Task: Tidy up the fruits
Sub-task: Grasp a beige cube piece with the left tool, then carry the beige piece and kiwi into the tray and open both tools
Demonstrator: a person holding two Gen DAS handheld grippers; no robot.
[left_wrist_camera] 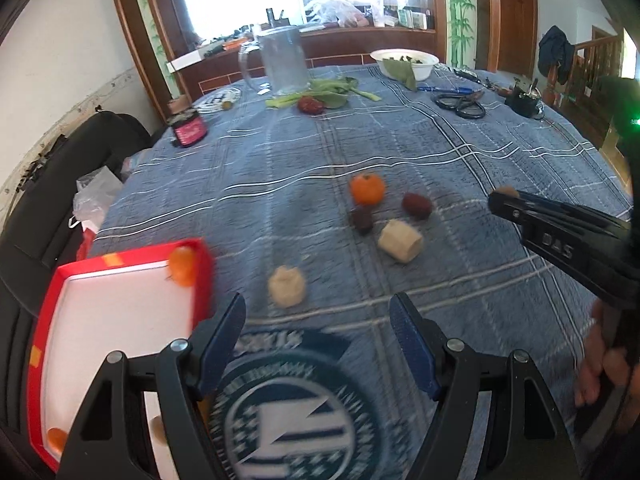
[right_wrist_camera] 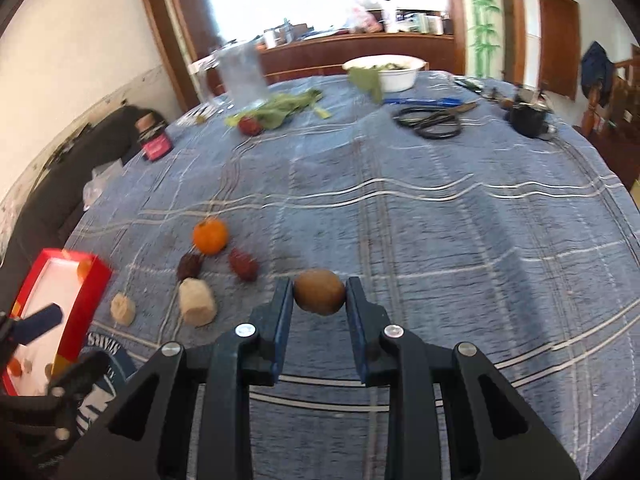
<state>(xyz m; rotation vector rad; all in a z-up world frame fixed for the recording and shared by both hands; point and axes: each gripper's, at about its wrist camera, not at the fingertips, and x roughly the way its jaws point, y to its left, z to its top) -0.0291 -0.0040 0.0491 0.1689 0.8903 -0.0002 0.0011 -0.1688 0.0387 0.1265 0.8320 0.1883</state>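
My right gripper (right_wrist_camera: 319, 300) is shut on a brown kiwi (right_wrist_camera: 319, 297) and holds it above the blue cloth; it also shows in the left wrist view (left_wrist_camera: 506, 196). My left gripper (left_wrist_camera: 318, 320) is open and empty, beside a red tray (left_wrist_camera: 200, 276) with a white inside that holds a small orange fruit (left_wrist_camera: 183, 266). On the cloth lie an orange (left_wrist_camera: 367, 189), two dark red fruits (left_wrist_camera: 417, 205) (left_wrist_camera: 362, 219) and two pale chunks (left_wrist_camera: 401, 240) (left_wrist_camera: 286, 286). The tray also shows in the right wrist view (right_wrist_camera: 86, 300).
At the far side of the table stand a clear jug (left_wrist_camera: 282, 60), a white bowl (left_wrist_camera: 404, 63) with leaves, greens with a red fruit (left_wrist_camera: 311, 105), black scissors (left_wrist_camera: 460, 105) and a pink-labelled jar (left_wrist_camera: 188, 128). A black bag (left_wrist_camera: 60, 184) sits left of the table.
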